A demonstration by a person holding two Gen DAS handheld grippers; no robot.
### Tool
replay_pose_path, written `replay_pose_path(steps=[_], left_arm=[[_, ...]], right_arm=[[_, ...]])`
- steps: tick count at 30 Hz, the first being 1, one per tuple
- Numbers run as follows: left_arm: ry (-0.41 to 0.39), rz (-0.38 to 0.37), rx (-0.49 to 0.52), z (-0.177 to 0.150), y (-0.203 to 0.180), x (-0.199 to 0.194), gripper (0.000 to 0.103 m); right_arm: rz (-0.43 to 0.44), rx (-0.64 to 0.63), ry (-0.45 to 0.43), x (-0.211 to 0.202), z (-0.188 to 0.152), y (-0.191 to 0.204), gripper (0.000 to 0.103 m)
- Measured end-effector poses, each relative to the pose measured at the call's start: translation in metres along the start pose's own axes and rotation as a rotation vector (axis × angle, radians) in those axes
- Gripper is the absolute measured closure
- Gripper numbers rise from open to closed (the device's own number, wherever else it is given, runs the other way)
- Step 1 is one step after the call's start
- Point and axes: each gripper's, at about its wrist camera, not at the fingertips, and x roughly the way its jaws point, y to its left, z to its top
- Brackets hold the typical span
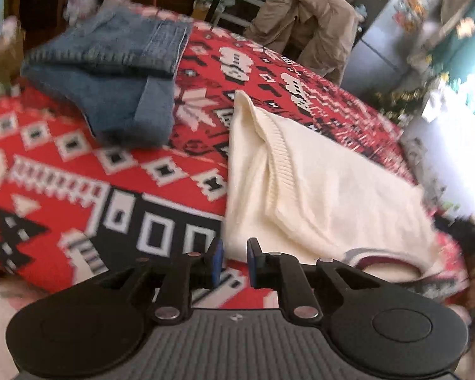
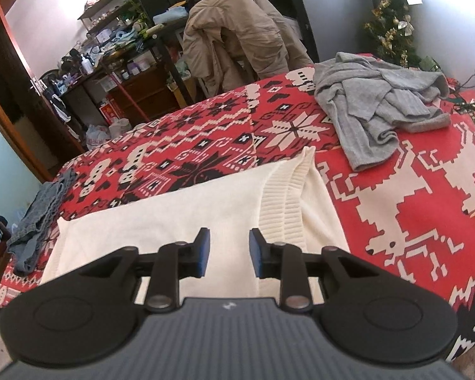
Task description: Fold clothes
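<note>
A cream knit sweater [image 1: 316, 183] lies folded flat on the red patterned blanket [image 1: 63, 174], its ribbed hem running up the middle and its striped collar [image 1: 380, 258] at the near right. My left gripper [image 1: 236, 262] hovers at the sweater's near left corner, jaws slightly apart, with no cloth pinched between the blue pads. In the right wrist view the same sweater [image 2: 205, 202] spreads out under my right gripper [image 2: 228, 253], which is open above the near part of the cloth and holds nothing.
Folded blue jeans [image 1: 110, 72] sit on the blanket's far left, also seen at the bed's left edge as denim [image 2: 38, 218]. A crumpled grey sweater [image 2: 380, 107] lies at the far right. A beige jacket [image 2: 237, 31] hangs over a chair behind the bed, with cluttered shelves [image 2: 120, 47] beside it.
</note>
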Motion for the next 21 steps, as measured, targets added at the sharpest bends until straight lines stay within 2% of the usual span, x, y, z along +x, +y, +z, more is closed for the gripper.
replay_pose_path(steps=[3, 6, 11, 15, 18, 21], left_arm=[[-0.003, -0.004, -0.041, -0.001, 0.003, 0.001, 0.087], [-0.022, 0.044, 0.024, -0.001, -0.008, 0.003, 0.090], [-0.031, 0.079, 0.077, 0.000, -0.020, 0.005, 0.096], [-0.117, 0.106, 0.135, 0.001, -0.038, -0.012, 0.097], [-0.198, 0.127, 0.253, 0.001, -0.066, -0.028, 0.097], [-0.254, 0.099, 0.380, 0.000, -0.102, -0.040, 0.097]], right_arm=[[-0.001, -0.002, 0.008, 0.001, -0.001, 0.000, 0.073], [0.000, -0.001, 0.013, 0.001, -0.003, -0.001, 0.073], [-0.003, -0.006, 0.018, 0.002, -0.006, 0.000, 0.073], [0.001, -0.007, 0.014, 0.001, -0.006, -0.002, 0.072], [0.003, -0.004, 0.009, -0.002, -0.005, -0.003, 0.072], [0.010, -0.001, 0.010, -0.003, -0.004, -0.005, 0.072]])
